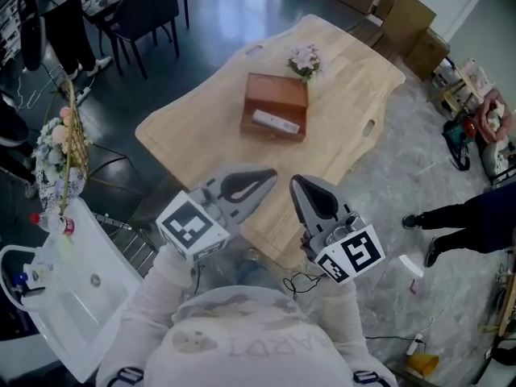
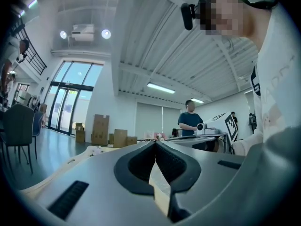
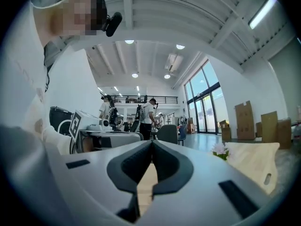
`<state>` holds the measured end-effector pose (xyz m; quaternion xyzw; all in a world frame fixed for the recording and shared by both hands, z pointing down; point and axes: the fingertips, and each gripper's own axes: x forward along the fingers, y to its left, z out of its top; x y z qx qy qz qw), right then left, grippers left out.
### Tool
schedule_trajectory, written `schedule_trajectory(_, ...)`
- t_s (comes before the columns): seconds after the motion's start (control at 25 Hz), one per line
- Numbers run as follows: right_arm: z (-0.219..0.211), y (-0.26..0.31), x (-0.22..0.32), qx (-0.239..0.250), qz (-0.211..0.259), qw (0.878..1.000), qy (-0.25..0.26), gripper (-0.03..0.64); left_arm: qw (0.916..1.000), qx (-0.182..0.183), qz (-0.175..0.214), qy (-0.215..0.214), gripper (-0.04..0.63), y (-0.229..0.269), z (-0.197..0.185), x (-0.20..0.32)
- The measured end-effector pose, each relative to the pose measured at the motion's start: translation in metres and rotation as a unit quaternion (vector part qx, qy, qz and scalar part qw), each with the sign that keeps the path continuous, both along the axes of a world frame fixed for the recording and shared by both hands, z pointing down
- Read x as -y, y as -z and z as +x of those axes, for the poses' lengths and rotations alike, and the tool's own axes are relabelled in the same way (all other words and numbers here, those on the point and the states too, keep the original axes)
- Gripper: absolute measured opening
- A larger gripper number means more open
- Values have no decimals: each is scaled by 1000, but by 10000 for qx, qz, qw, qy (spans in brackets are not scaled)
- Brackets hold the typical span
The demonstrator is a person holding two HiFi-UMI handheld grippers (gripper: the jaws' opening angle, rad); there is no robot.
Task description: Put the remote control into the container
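A white remote control [image 1: 276,122] lies in the brown box-shaped container [image 1: 274,95] at the middle of the pale wooden table [image 1: 201,119]. Both grippers hang over the table's near edge, well short of the container. My left gripper [image 1: 270,172] is shut with nothing in it; in the left gripper view its dark pads [image 2: 141,161] meet at the tip. My right gripper [image 1: 295,181] is shut and empty too, and its pads [image 3: 169,161] touch in the right gripper view. Neither gripper view shows the remote or the container.
A small bunch of flowers [image 1: 305,59] stands on the table behind the container. Dark chairs [image 1: 145,10] are at the far left, cardboard boxes [image 1: 407,22] at the far right. A person's legs [image 1: 455,216] stand to the right. A white basin [image 1: 64,289] sits at lower left.
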<state>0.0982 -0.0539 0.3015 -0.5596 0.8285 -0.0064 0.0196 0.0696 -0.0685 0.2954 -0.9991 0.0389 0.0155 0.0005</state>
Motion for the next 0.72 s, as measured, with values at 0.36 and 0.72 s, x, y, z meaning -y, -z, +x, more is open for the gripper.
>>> schedule_trajectory(0.36, -10, 6, -14, -132, 80, 9998, -110, 17, 9999, 34, -4, -152, 12, -1, -6, -18)
schedule_trajectory(0.72, -14, 11, -15, -32, 113, 9999, 77, 17, 10000, 42, 36, -74, 12, 3, -9, -21)
